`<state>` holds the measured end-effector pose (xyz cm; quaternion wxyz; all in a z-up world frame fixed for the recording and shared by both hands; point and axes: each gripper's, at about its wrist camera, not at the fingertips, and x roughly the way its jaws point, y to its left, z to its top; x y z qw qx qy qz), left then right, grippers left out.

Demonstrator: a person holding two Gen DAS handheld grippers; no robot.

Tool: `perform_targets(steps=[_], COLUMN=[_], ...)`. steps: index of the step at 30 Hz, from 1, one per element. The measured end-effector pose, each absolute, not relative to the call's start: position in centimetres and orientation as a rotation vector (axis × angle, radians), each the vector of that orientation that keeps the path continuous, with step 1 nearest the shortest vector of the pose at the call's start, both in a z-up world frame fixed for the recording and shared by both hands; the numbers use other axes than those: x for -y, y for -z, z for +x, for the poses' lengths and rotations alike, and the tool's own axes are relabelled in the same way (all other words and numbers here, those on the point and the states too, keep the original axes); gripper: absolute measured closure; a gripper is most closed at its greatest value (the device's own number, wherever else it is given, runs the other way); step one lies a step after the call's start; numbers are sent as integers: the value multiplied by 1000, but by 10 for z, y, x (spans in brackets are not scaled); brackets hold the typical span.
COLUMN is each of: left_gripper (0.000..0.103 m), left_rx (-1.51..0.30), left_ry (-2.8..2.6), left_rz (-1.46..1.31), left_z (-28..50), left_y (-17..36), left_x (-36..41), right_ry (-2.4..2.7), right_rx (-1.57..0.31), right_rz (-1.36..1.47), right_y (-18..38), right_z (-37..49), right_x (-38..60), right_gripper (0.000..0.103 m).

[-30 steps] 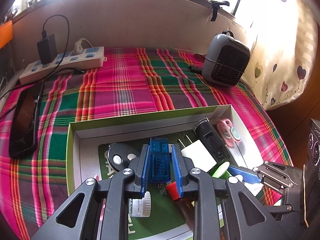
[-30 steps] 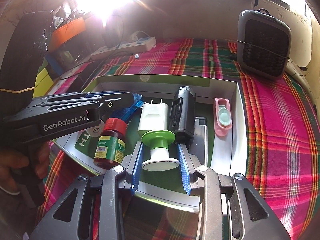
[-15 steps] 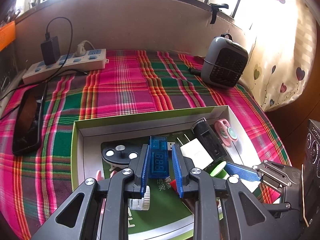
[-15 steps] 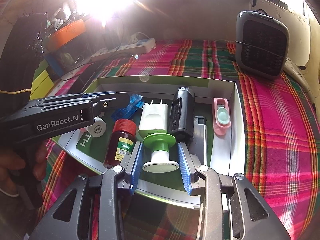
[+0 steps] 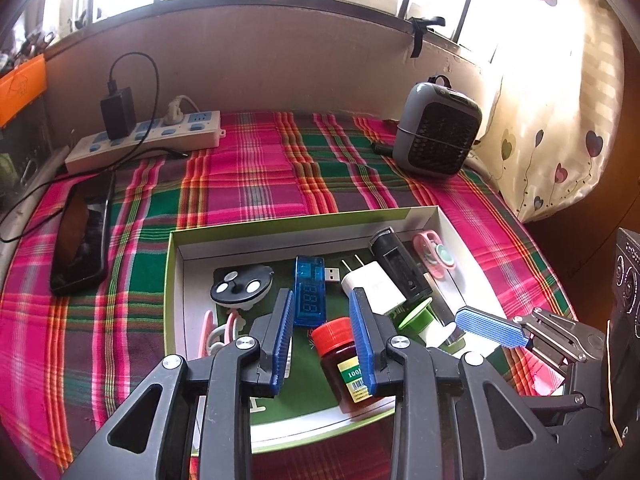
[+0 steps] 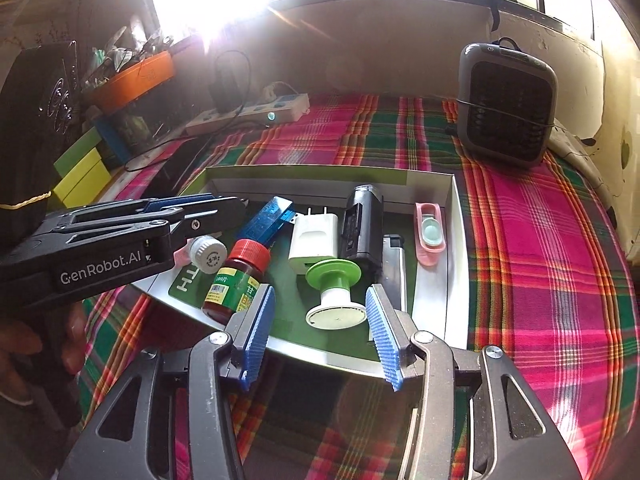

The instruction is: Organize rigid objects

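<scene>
The left gripper (image 5: 322,330) is seen with its jaws opening; the blue USB meter (image 5: 309,290) lies just past the blue pads, no longer pressed, and the red-capped bottle (image 5: 343,360) lies partly behind the right-hand pad. The right gripper (image 6: 318,326) is likewise opening, its pads standing clear on either side of the green and white spool (image 6: 334,296), which rests on its side in the box (image 6: 460,240). All these things are kept inside the shallow white box with a green rim, laid on a plaid cloth (image 5: 248,176). Beside the spool, a white plug adapter (image 6: 314,236), a black device (image 6: 362,224), a lighter (image 6: 394,268) and a pink oval piece (image 6: 430,232) are lined up towards the right wall. A black disc with white dots (image 5: 240,289) is set at the left. Farther out, a phone (image 5: 80,236), a power strip (image 5: 144,142) and a small grey fan (image 5: 436,130) are found on the cloth
</scene>
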<state>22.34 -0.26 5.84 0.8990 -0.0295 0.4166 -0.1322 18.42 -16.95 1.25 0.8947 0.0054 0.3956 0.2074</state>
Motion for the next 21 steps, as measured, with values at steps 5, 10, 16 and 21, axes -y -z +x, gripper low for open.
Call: perform_targets(steps=[5,10,16,21], left_gripper=[73,72,71,71], left_rx=[-850,-844,-834,-837], left_ry=[250,227,194,177], left_rz=[-63,-38,-9,1], left_z=[207,188,166,148], left_y=[-64,-66,-67,-63], left_x=[2,3,3,6], right_ry=[-412,-399,-361,-338], right_rx=[-807,-785,-778,-781], right_rz=[5,-4,-9,2], right_y=[-17,-22,-24,-24], right_z=[174,162,149,139], right_x=[169,170,175,181], right_gripper=[54,54,54,54])
